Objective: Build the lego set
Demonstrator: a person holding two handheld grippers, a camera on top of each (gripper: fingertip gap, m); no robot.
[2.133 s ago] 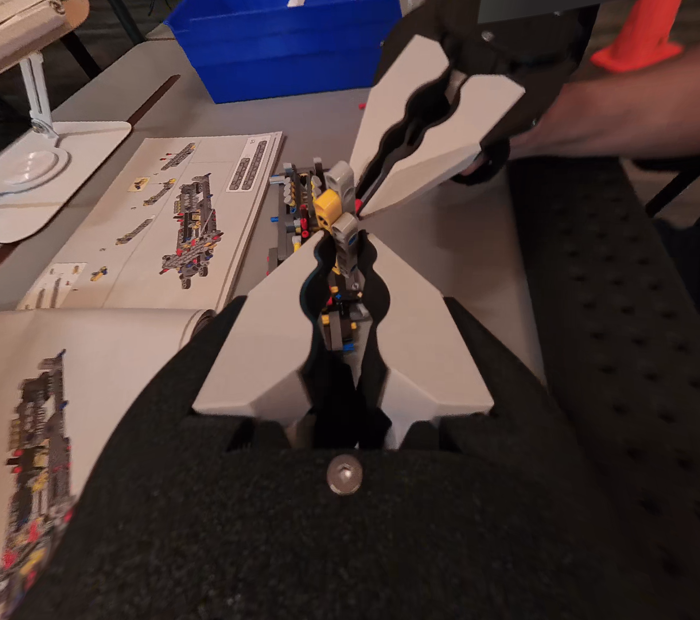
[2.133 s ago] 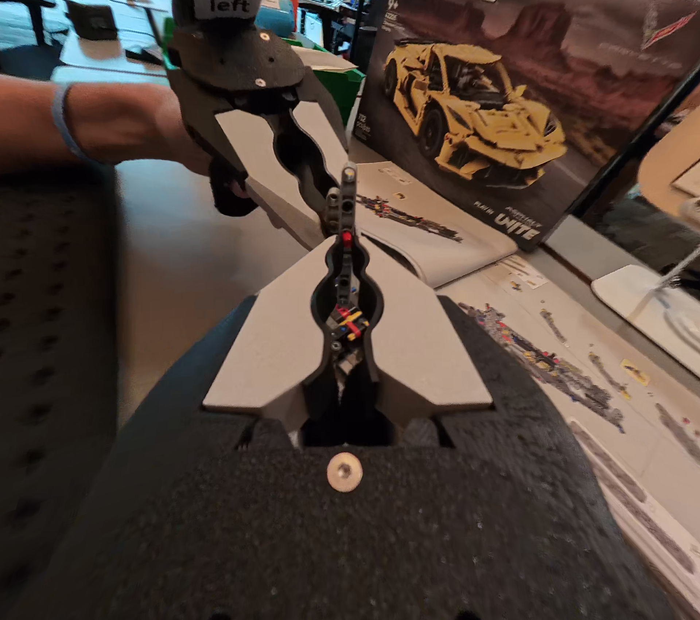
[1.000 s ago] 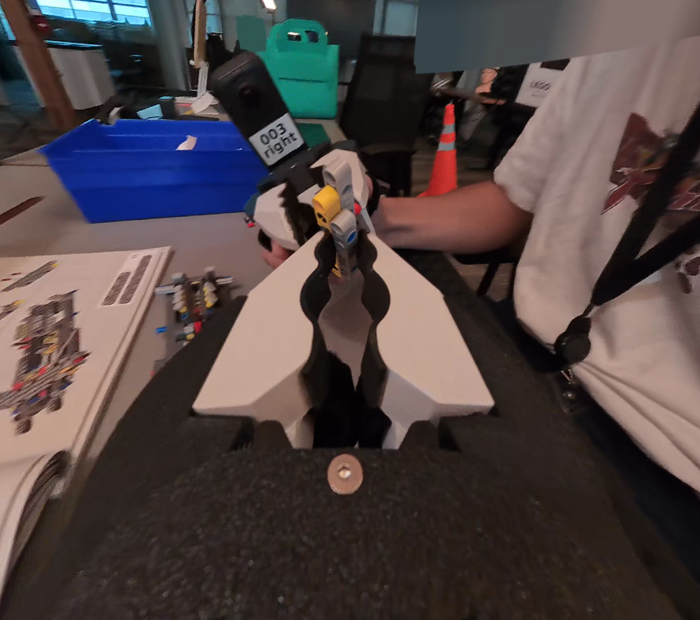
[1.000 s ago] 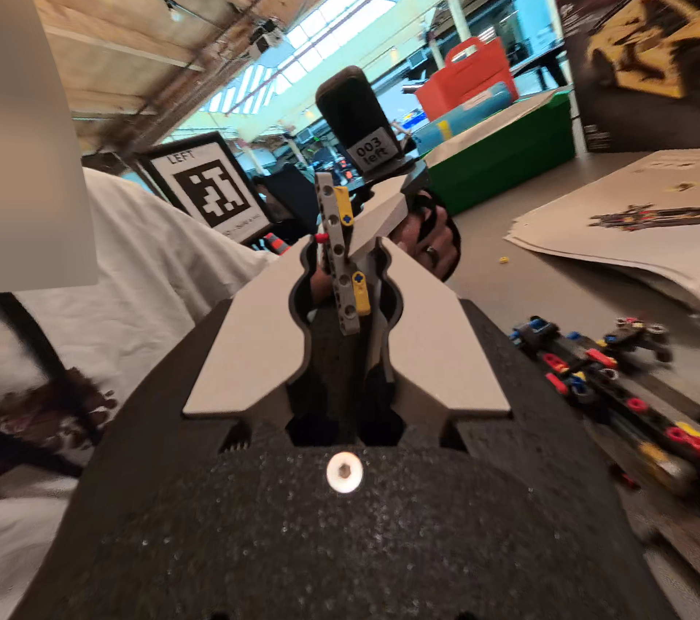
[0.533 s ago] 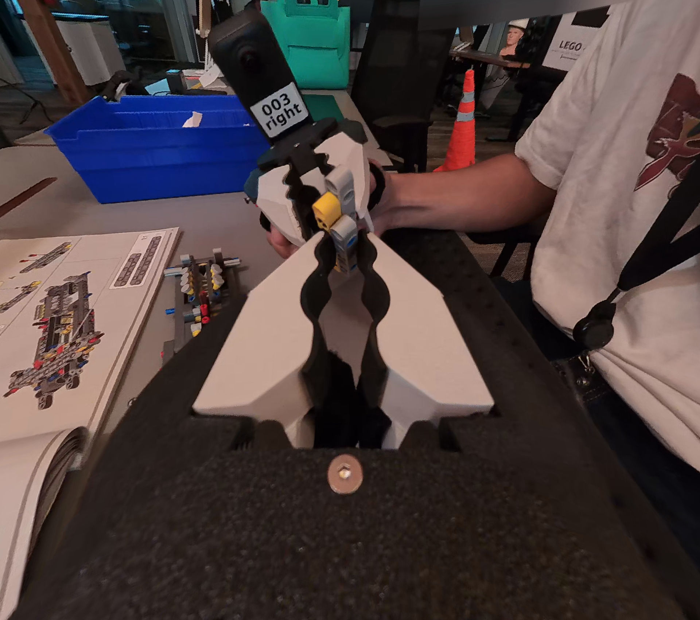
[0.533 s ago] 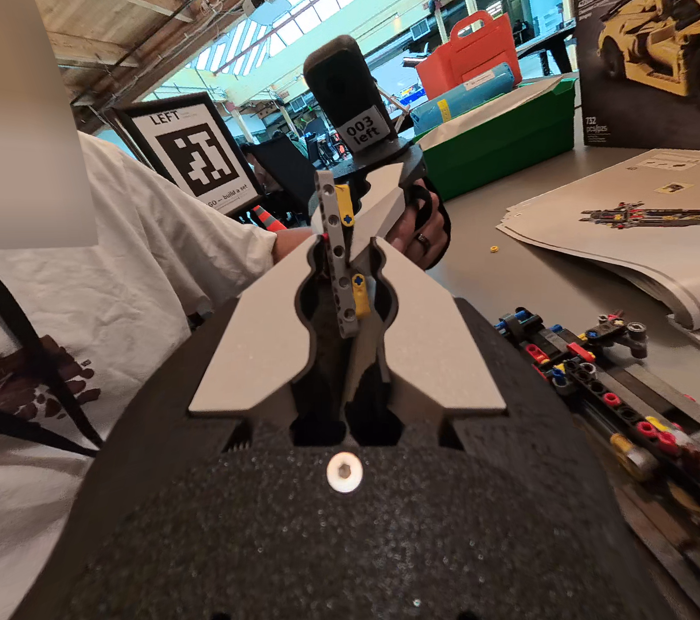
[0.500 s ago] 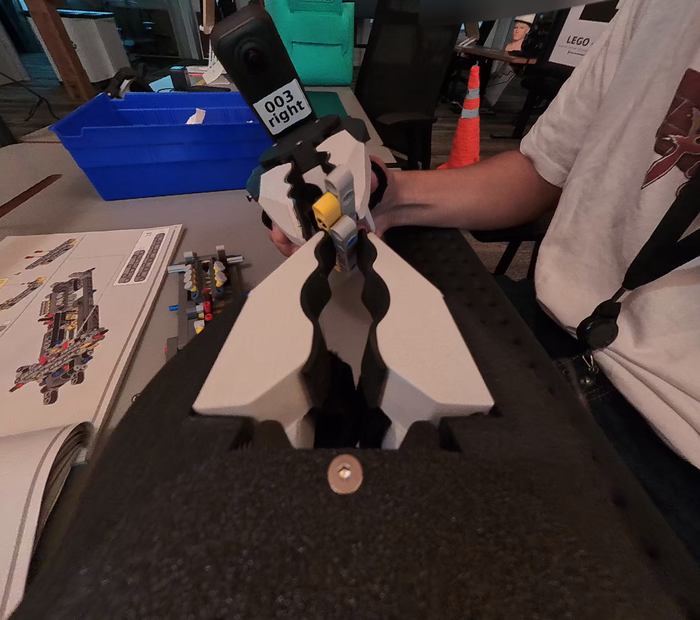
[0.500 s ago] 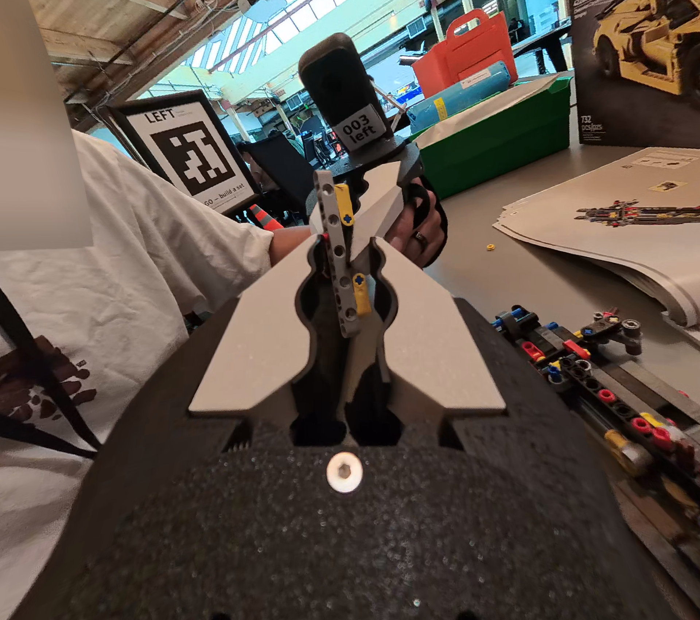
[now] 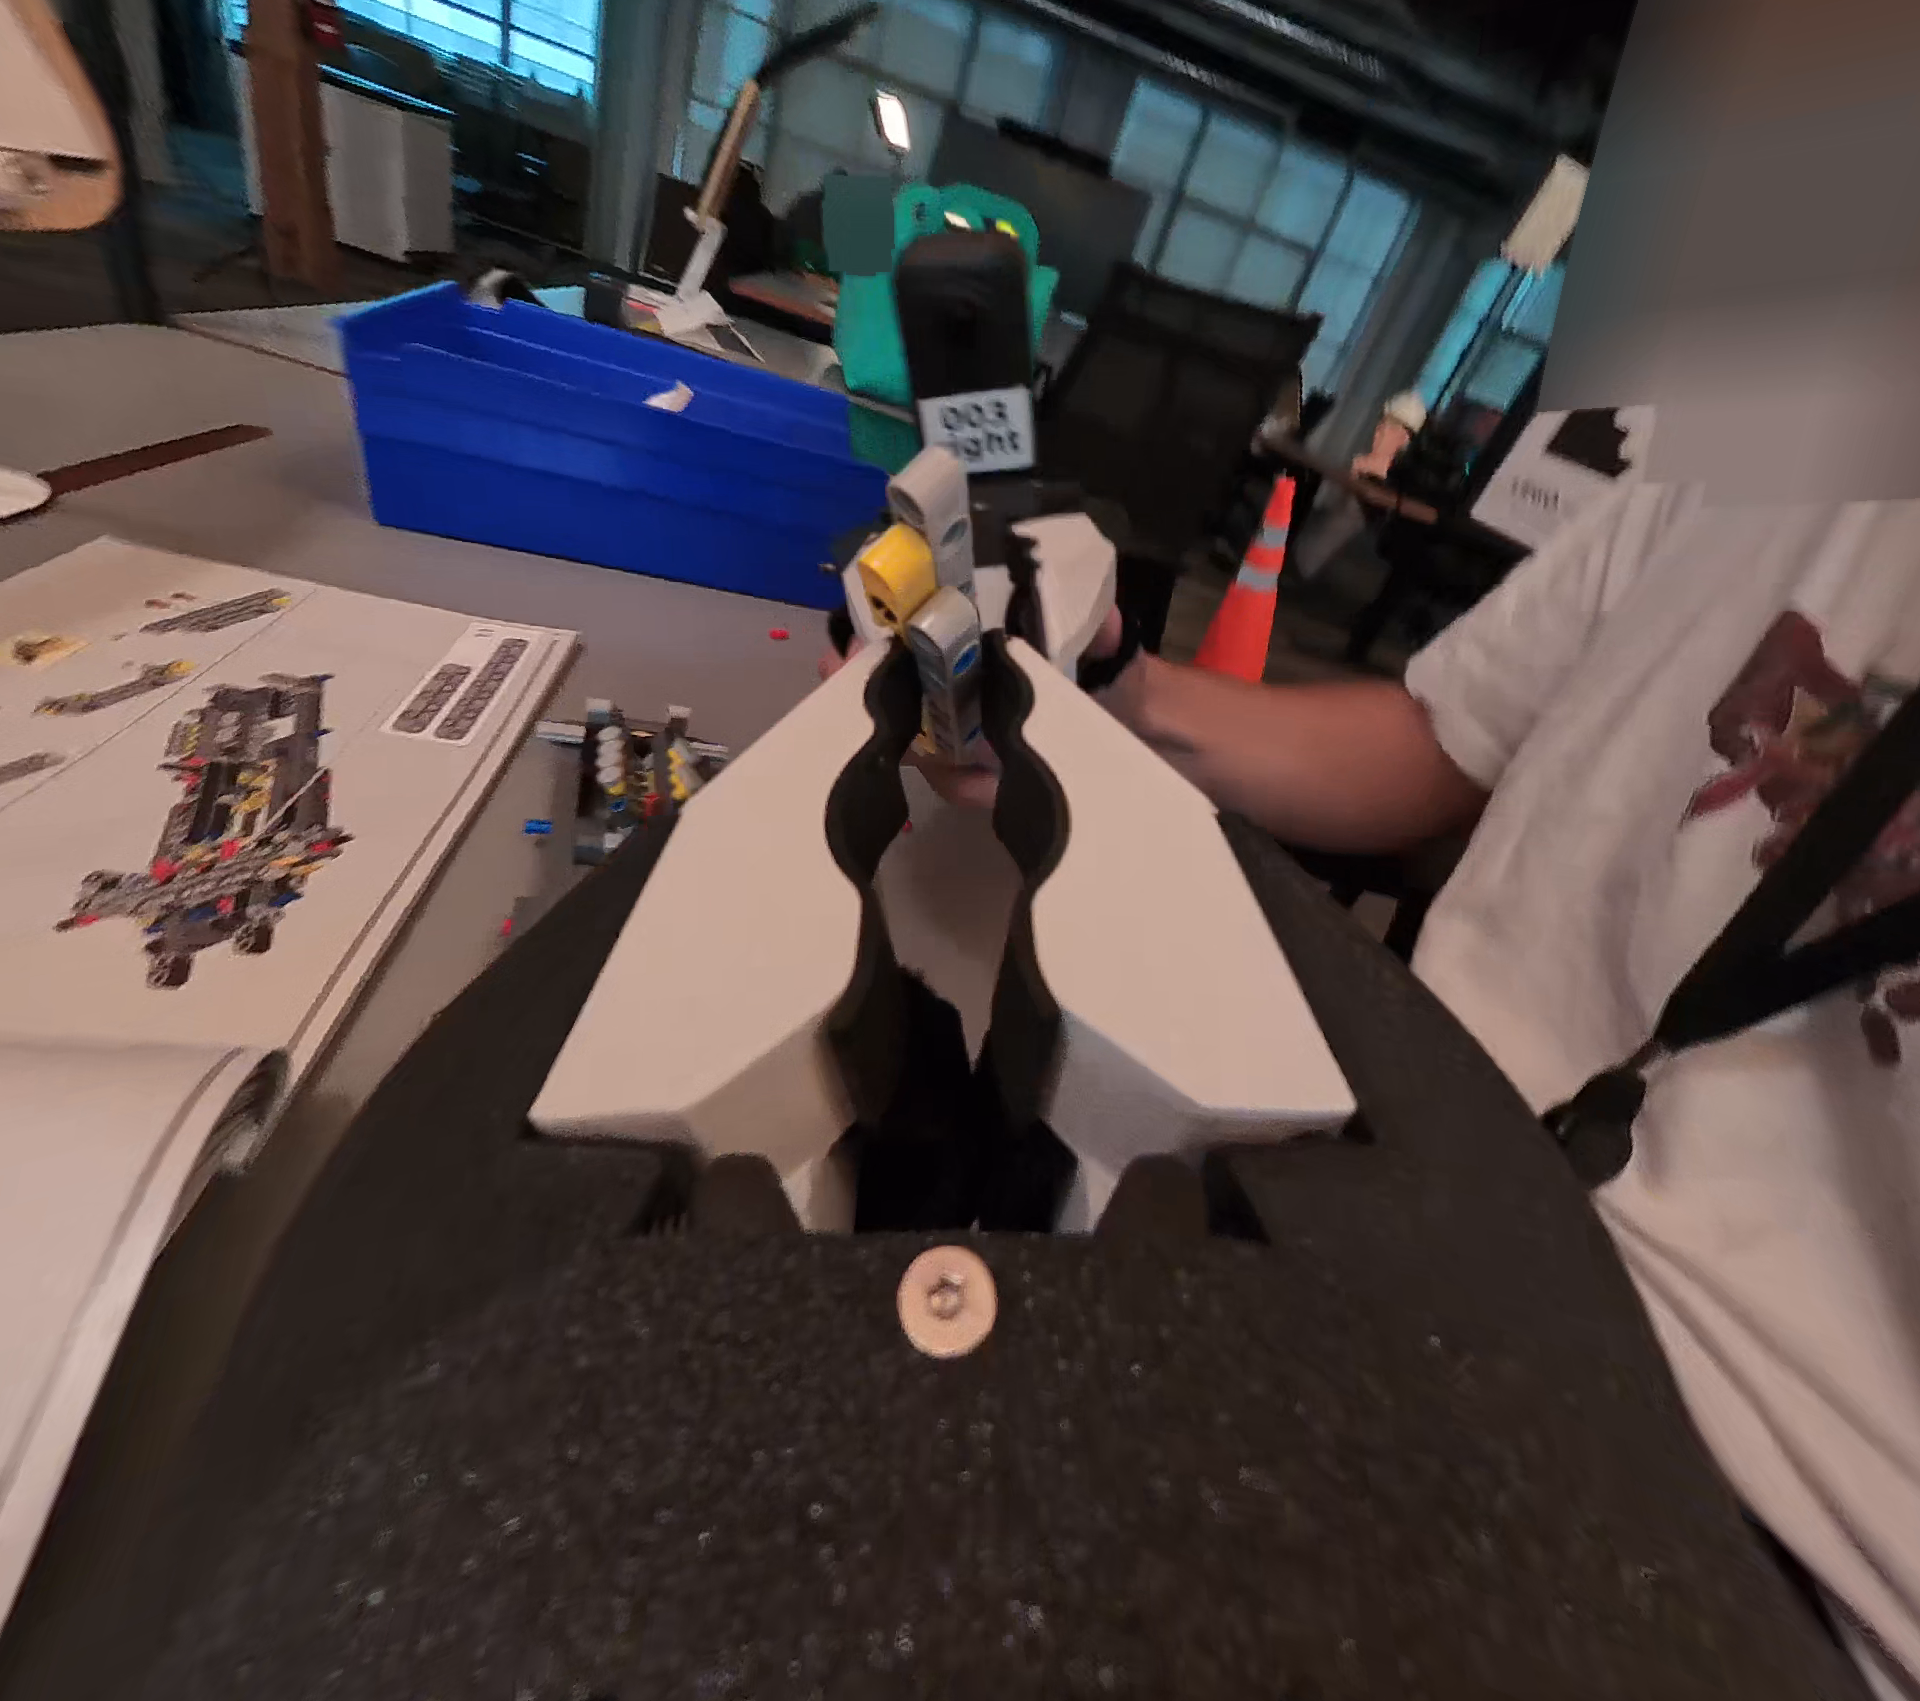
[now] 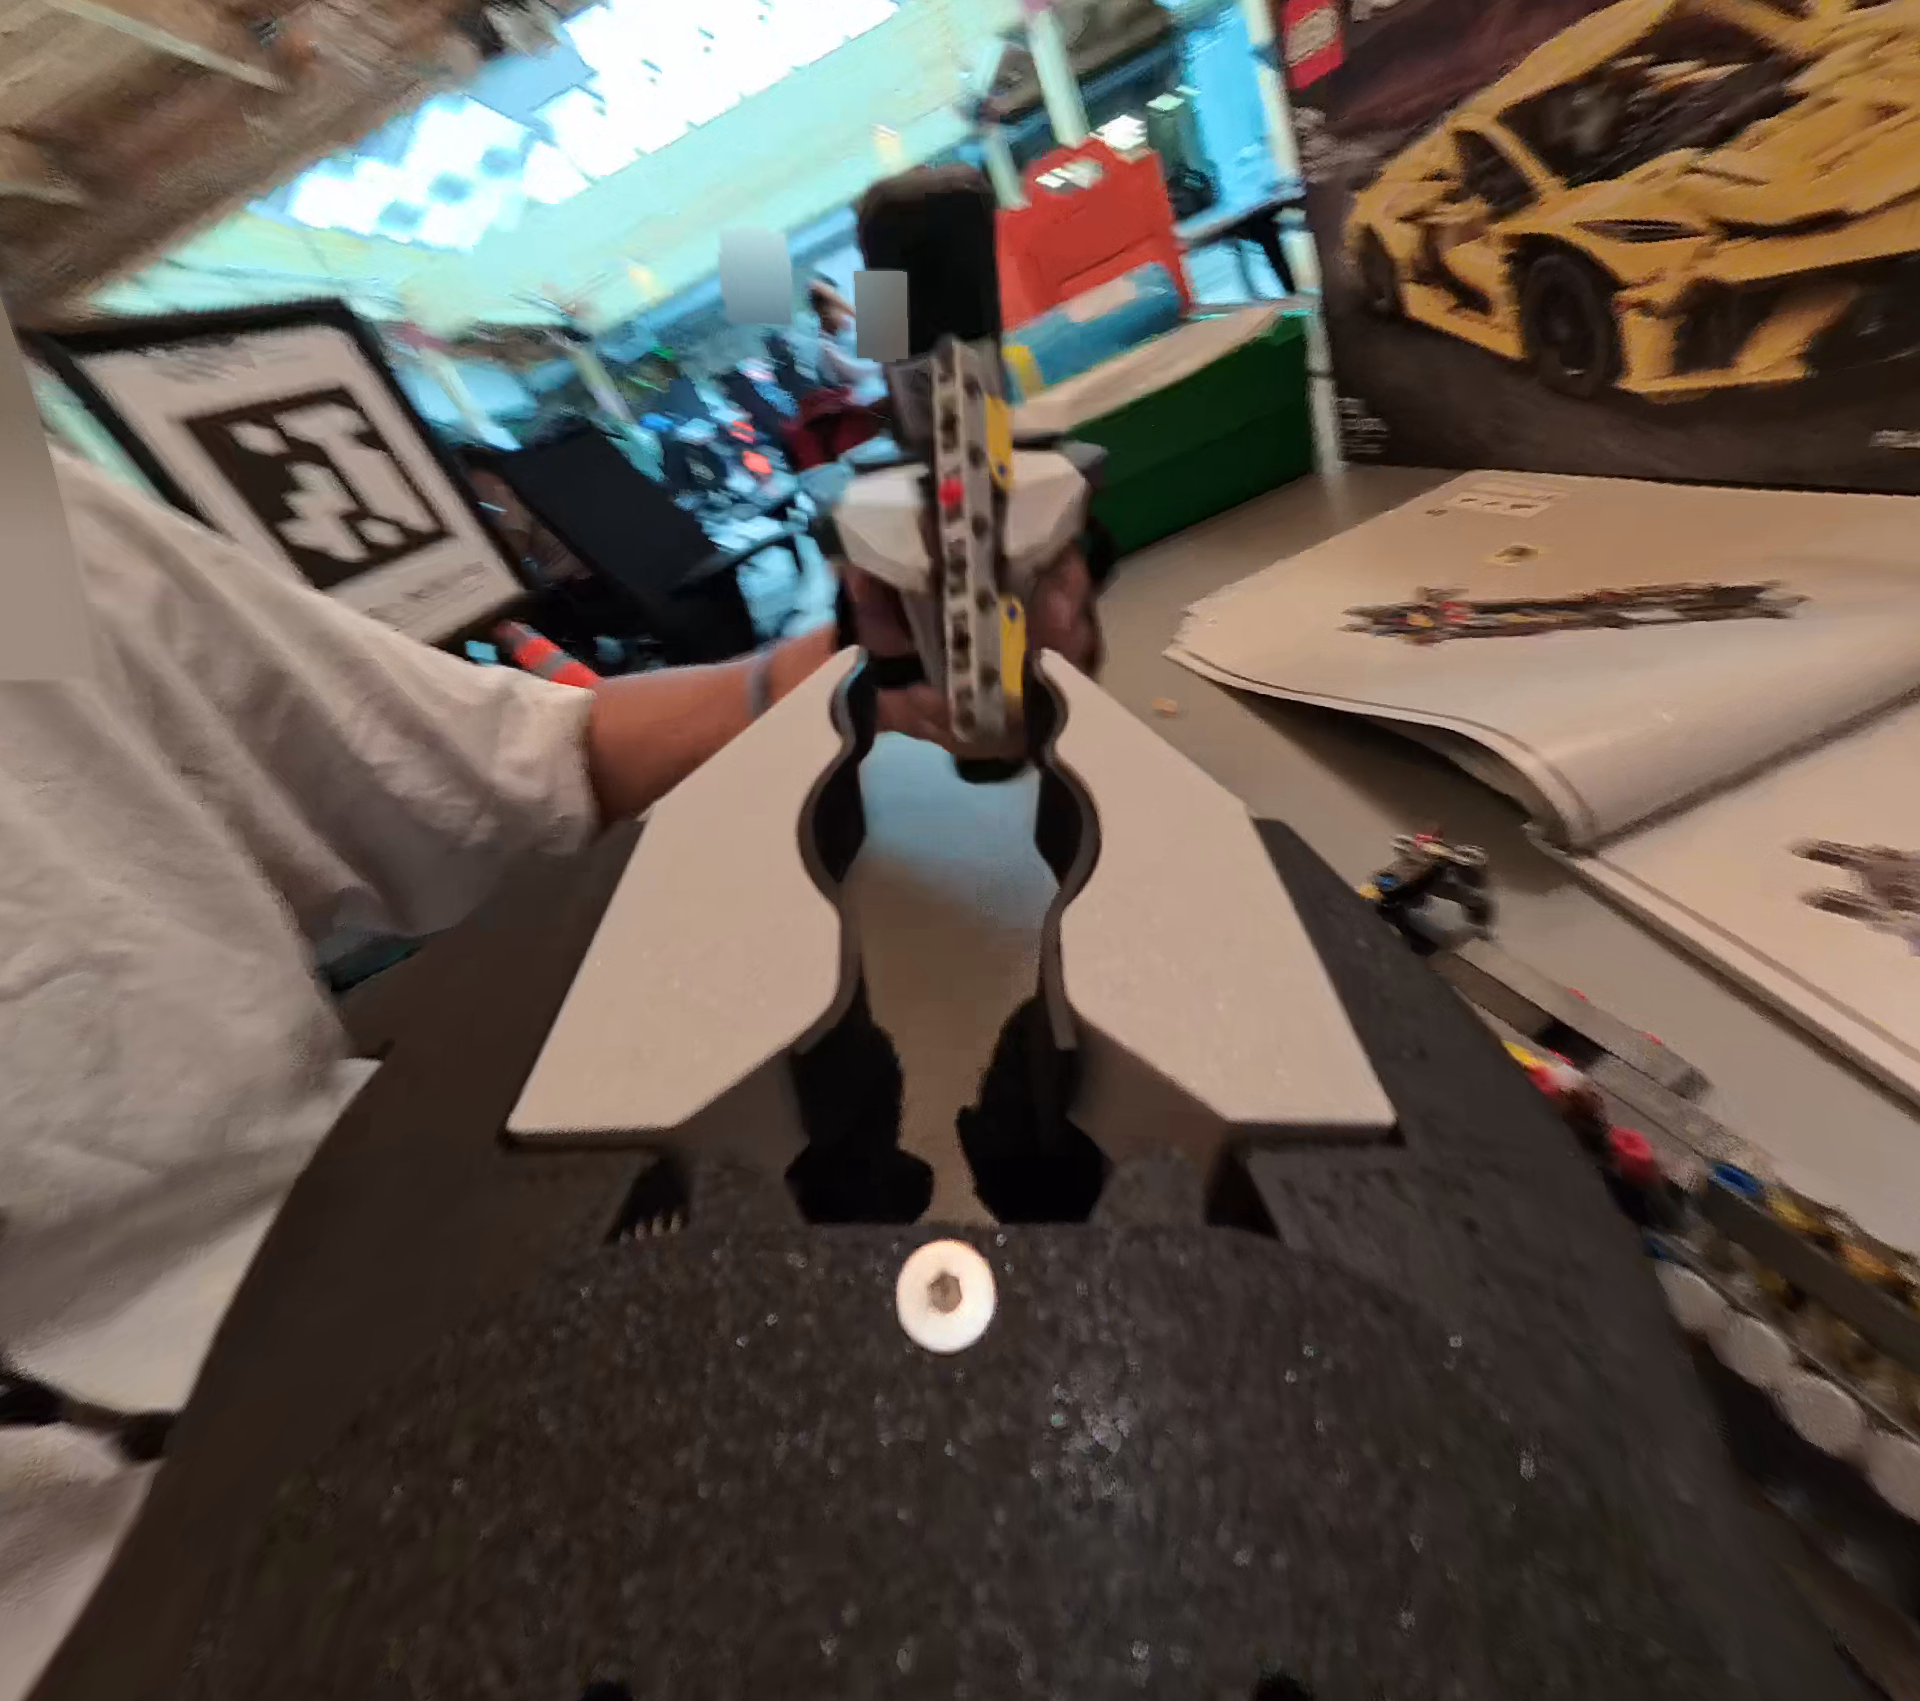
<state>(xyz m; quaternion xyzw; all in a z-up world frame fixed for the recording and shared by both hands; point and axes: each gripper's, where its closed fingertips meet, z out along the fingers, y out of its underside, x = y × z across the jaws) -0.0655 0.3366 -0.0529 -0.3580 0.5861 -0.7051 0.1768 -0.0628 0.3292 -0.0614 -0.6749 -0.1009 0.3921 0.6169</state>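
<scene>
A grey Technic beam (image 9: pixel 933 508) with a yellow connector (image 9: pixel 894 581) stands upright in the air. My left gripper (image 9: pixel 940 675) is shut on its lower end. In the right wrist view the same beam (image 10: pixel 961 571) has holes, yellow pins and a red pin, and the left gripper (image 10: pixel 961 524) clamps it from behind. My right gripper (image 10: pixel 951 675) is open. The beam's near end sits just at its fingertips, close to the right-hand finger (image 10: pixel 1143 903). The right gripper also shows beyond the beam in the left wrist view (image 9: pixel 997 586).
A partly built chassis (image 9: pixel 634 778) lies on the grey table beside the open instruction booklet (image 9: pixel 239 768); it also shows in the right wrist view (image 10: pixel 1434 882). A blue bin (image 9: pixel 582 446), the set's box (image 10: pixel 1621 197) and a green bin (image 10: pixel 1195 425) stand behind. A person in a white shirt (image 9: pixel 1662 820) is close.
The beam sat deep between my right fingers; now only its end reaches their tips. The left gripper keeps hold. Both views have swung and are blurred.
</scene>
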